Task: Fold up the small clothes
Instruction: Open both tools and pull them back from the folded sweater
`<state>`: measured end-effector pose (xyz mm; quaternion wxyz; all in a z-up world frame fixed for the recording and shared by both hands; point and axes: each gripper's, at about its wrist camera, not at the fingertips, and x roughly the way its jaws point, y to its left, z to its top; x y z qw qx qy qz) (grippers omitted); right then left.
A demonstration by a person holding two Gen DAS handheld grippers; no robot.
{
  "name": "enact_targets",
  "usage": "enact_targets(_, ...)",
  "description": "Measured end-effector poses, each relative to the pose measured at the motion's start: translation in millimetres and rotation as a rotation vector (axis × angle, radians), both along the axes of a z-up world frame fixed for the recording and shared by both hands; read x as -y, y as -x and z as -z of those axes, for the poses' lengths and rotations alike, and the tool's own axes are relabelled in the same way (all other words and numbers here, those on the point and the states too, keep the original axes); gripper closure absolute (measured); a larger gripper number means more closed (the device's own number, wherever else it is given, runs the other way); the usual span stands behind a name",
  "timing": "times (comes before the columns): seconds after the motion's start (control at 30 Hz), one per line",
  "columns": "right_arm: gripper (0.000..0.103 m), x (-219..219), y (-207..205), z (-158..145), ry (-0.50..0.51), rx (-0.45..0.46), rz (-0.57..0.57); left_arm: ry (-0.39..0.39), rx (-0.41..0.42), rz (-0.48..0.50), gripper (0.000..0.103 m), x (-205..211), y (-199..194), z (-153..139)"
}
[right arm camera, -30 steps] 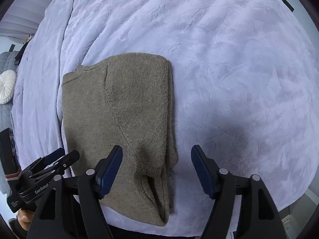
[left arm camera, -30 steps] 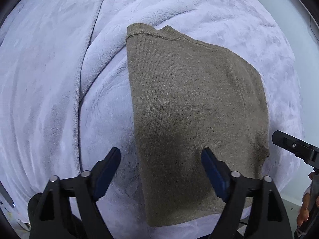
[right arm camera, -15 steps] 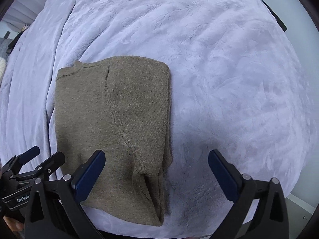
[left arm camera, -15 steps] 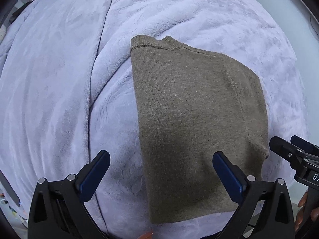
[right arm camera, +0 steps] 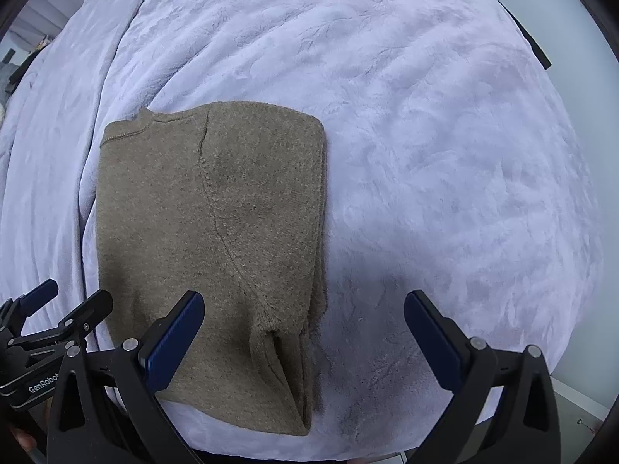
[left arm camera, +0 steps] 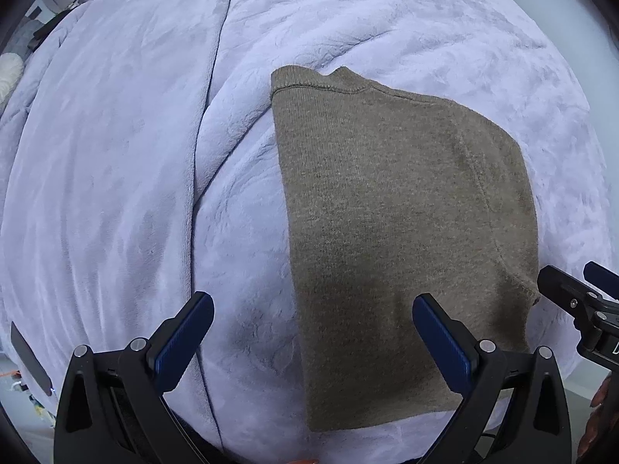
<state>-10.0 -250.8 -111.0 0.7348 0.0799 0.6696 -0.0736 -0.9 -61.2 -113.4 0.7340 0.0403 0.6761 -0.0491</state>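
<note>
From the left wrist view, the left gripper (left arm camera: 313, 336), black-framed with blue pads, points down over the bed with its jaws spread wide and nothing between the pads. Beneath it lies the olive-brown knitted sweater (left arm camera: 402, 239), folded into a tall, narrow rectangle and resting flat on the pale lilac plush blanket (left arm camera: 116, 193). The ribbed neckline sits at the far end, and a sleeve seam runs down the garment's right side. The left pad hangs over bare blanket, while the right pad hangs above the sweater's near half; neither touches the knit as far as one can tell. A long fold in the blanket runs just to the left of the sweater. At the right edge of this view the tips of the right gripper (left arm camera: 572, 294) show, close to the sweater's right edge.

From the right wrist view, the right gripper (right arm camera: 303, 328) is likewise released, its blue pads wide apart and empty. The folded sweater (right arm camera: 209, 239) lies to the left of centre on the blanket (right arm camera: 445, 154), its doubled right edge stacked in several layers near the lower corner. The left pad hovers above the sweater's near end; the right pad hovers above plain blanket. The left gripper (right arm camera: 65, 301) appears at the lower left, beside the sweater's left edge, with white lettering on its black body.
</note>
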Motion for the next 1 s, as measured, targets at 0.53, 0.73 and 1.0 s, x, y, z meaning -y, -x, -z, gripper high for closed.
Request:
enact_targets(0.53,0.000,-5.4,0.8,-4.9,0.006,0.009,-0.006,-0.006,-0.014,-0.008,0.000,-0.1,5.1,0.0)
enact_targets(0.73,0.000,-6.1,1.4,-5.9,0.009,0.010,-0.006,-0.002,-0.020,-0.013,0.000,-2.4,5.2,1.1)
enact_targets(1.0,0.000,-7.0,4.0,-6.5,0.013,0.010,-0.004,-0.006,-0.018,-0.009,0.000,-3.6,4.0,0.7)
